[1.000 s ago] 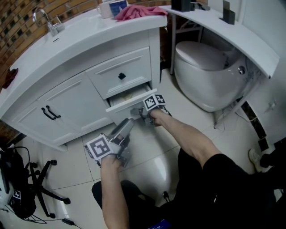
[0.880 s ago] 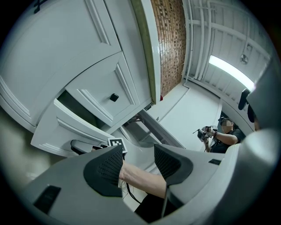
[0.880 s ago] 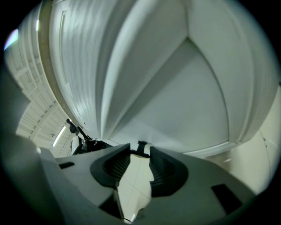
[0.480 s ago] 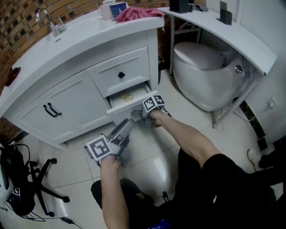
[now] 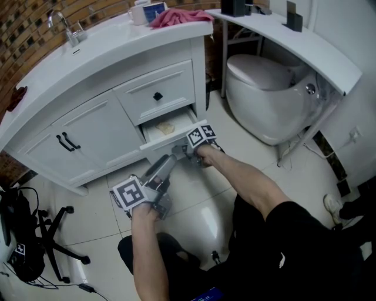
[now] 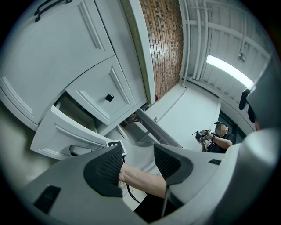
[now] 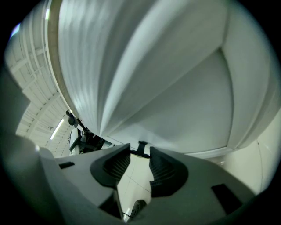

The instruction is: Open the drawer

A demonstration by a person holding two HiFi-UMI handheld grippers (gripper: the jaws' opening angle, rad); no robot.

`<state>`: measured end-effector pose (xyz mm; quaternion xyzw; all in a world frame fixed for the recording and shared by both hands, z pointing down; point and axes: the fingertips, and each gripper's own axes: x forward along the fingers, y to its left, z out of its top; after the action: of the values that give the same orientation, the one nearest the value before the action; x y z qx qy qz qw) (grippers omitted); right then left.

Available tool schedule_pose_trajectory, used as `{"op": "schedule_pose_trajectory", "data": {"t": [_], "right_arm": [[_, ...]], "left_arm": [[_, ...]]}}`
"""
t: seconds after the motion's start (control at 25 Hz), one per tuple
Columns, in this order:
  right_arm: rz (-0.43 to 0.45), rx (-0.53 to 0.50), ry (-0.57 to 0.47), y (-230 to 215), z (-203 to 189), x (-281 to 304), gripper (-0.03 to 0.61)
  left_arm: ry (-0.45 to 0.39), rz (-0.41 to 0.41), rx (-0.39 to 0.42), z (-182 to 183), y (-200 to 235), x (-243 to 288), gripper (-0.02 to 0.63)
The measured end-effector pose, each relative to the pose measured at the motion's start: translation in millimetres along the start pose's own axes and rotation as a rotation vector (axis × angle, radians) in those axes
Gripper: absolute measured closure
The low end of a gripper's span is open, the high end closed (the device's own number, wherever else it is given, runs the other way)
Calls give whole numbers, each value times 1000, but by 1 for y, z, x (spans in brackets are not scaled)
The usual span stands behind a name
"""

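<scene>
The white vanity's lower drawer [image 5: 171, 140] stands partly pulled out, and a yellowish thing [image 5: 165, 127] shows inside it. My right gripper [image 5: 177, 150] is at the drawer's front. In the right gripper view its jaws [image 7: 140, 159] are shut on the small black knob [image 7: 141, 148] of the drawer front [image 7: 175, 101]. My left gripper [image 5: 167, 163] hangs lower, just below the drawer, and points at the cabinet. It is open [image 6: 138, 163], with only the right forearm seen beyond its pads. The upper drawer [image 5: 157, 96] is closed.
A toilet [image 5: 267, 97] stands right of the vanity under a white shelf [image 5: 305, 44]. Two cabinet doors with black handles [image 5: 67, 143] are left of the drawers. A faucet [image 5: 63, 26] and a pink cloth [image 5: 176, 16] sit on top. A black chair base [image 5: 56, 238] is at the lower left.
The lower drawer has slid further out of the vanity, so more of its inside shows. Both grippers have drifted slightly back from the cabinet with it.
</scene>
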<state>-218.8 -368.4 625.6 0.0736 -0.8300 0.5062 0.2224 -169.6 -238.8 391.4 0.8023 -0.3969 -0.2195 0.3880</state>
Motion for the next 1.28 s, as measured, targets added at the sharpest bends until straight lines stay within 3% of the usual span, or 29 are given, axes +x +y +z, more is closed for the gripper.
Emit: {"op": "schedule_pose_trajectory", "data": {"t": [1.28], "right_arm": [[-44, -42, 52, 7, -32, -12, 426]], "left_arm": [[-10, 5, 24, -16, -30, -12, 393]]}}
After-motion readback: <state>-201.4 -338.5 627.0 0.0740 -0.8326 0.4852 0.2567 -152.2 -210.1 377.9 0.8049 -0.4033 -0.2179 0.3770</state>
